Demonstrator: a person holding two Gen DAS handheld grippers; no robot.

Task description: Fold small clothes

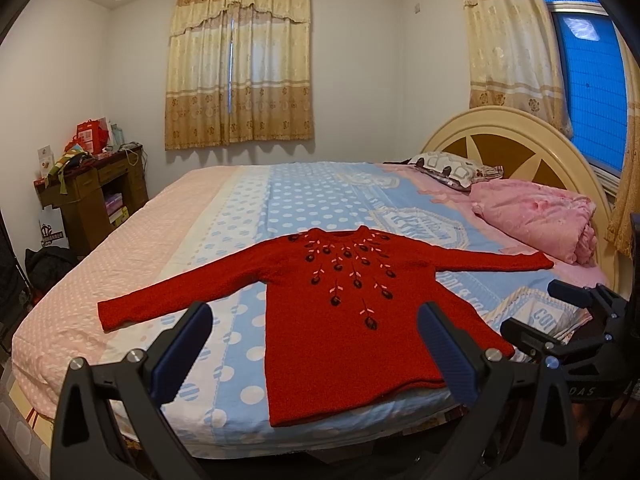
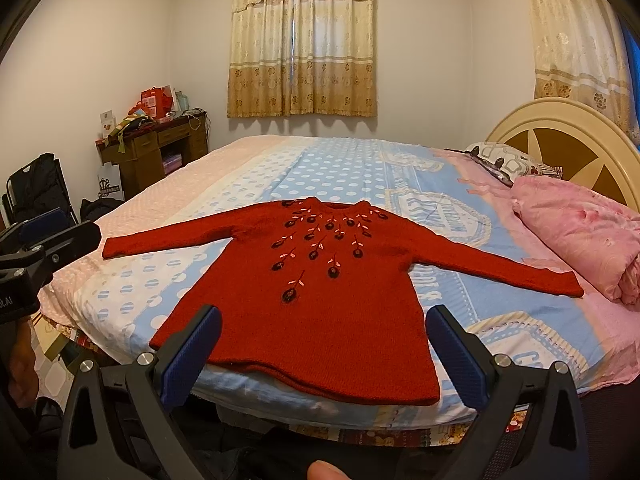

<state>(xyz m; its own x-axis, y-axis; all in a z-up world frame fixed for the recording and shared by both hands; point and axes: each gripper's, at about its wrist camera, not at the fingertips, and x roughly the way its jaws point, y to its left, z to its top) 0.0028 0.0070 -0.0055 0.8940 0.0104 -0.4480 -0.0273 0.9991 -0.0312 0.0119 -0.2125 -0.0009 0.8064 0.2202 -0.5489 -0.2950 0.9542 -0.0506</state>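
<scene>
Sweater flat on bed, sleeves out, fold-ready | L gripper & R gripper jaws apart, empty, hovering at hem

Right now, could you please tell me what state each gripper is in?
Left gripper: jaws open, holding nothing, above the red sweater.
Right gripper: jaws open, holding nothing, at the sweater's hem.

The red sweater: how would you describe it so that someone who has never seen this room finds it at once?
Start from the big bed with the dotted blue and pink sheet. Near its front edge lies the red sweater, flat, with both sleeves spread out. It is the only red knit there, with dark flowers stitched below the neck, unlike the pink quilt and patterned pillow by the headboard.
</scene>
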